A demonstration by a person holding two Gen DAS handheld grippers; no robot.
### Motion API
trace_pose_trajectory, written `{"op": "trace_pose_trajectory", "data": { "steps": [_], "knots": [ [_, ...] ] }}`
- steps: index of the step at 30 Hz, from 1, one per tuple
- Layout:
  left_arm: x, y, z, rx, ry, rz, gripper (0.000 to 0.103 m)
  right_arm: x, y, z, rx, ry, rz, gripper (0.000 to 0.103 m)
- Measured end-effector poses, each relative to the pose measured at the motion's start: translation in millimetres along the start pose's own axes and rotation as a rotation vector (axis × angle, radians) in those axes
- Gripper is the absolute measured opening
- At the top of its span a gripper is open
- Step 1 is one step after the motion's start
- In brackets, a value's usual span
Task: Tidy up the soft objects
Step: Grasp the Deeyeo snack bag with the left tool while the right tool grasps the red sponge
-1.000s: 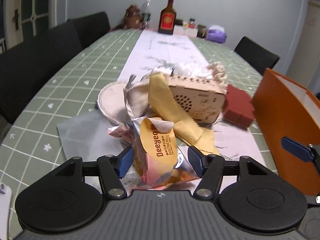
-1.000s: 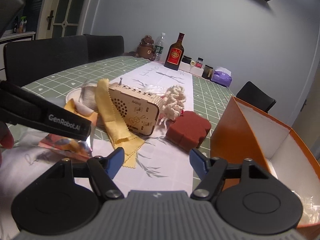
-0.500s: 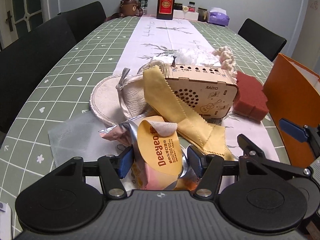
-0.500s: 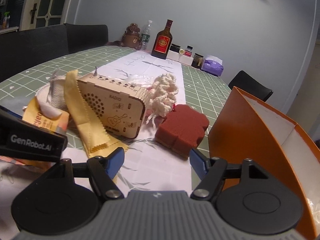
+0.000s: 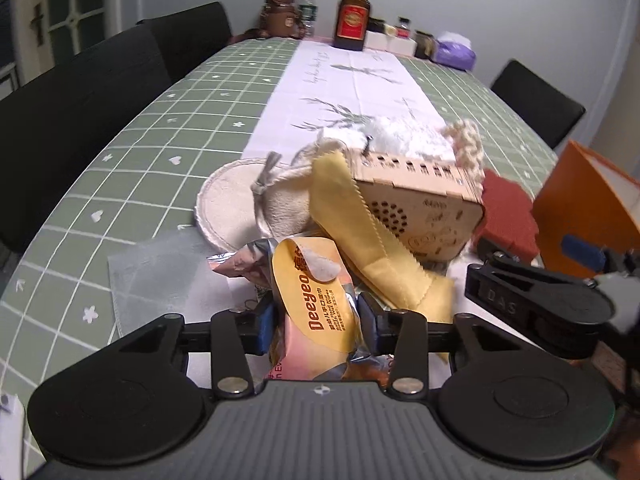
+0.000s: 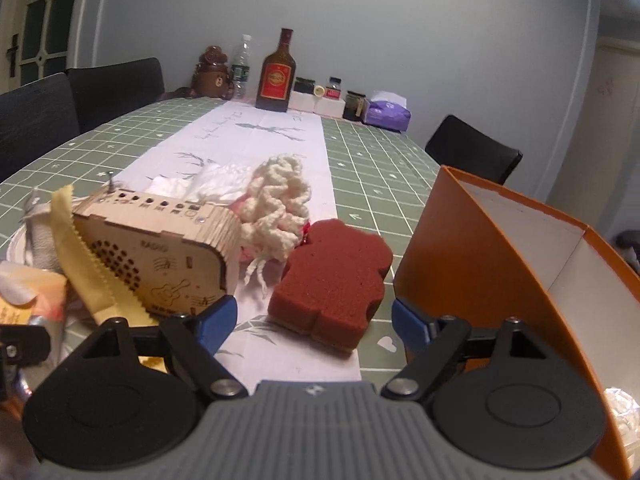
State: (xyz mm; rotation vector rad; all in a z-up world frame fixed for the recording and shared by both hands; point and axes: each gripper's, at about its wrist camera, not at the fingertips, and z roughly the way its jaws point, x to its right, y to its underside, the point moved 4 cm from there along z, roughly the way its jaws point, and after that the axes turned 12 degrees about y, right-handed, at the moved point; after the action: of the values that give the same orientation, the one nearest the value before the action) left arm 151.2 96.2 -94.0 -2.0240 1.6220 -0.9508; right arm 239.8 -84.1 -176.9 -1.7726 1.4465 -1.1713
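My left gripper (image 5: 318, 322) is shut on a foil wipes packet (image 5: 316, 308) with a yellow "Deeyeo" label, close to the camera. Behind it lie a yellow cloth (image 5: 372, 240), a wooden radio box (image 5: 420, 200), a round cream pad (image 5: 228, 208) and a cream knitted piece (image 5: 466, 146). My right gripper (image 6: 314, 320) is open and empty, its fingers on either side of a dark red sponge (image 6: 332, 276) just ahead on the table. The orange box (image 6: 500, 272) stands open to its right. The right gripper also shows in the left wrist view (image 5: 540, 292).
A grey cloth (image 5: 160, 268) lies at the left. A white runner (image 6: 256, 140) runs down the green checked table. At the far end stand a brown bottle (image 6: 278, 76), a water bottle (image 6: 242, 62), jars and a purple tissue pack (image 6: 388, 114). Black chairs line both sides.
The left gripper's jaws have closed in on the wipes packet. The right gripper has moved forward and down toward the red sponge, staying open.
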Motion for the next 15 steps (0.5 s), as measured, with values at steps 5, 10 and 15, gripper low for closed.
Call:
{"op": "trace_pose_trajectory", "data": {
  "steps": [5, 10, 15],
  "knots": [
    [3, 0, 5, -0.008, -0.023, -0.067, 0.048, -3, -1, 16, -0.041, 0.012, 0.033, 0.080],
    [9, 2, 11, 0.002, -0.073, -0.094, 0.048, -3, -1, 31, -0.087, 0.007, 0.065, 0.076],
    [13, 4, 13, 0.007, -0.100, -0.101, 0.048, -6, 0, 40, -0.104, 0.006, 0.068, 0.075]
  ]
}}
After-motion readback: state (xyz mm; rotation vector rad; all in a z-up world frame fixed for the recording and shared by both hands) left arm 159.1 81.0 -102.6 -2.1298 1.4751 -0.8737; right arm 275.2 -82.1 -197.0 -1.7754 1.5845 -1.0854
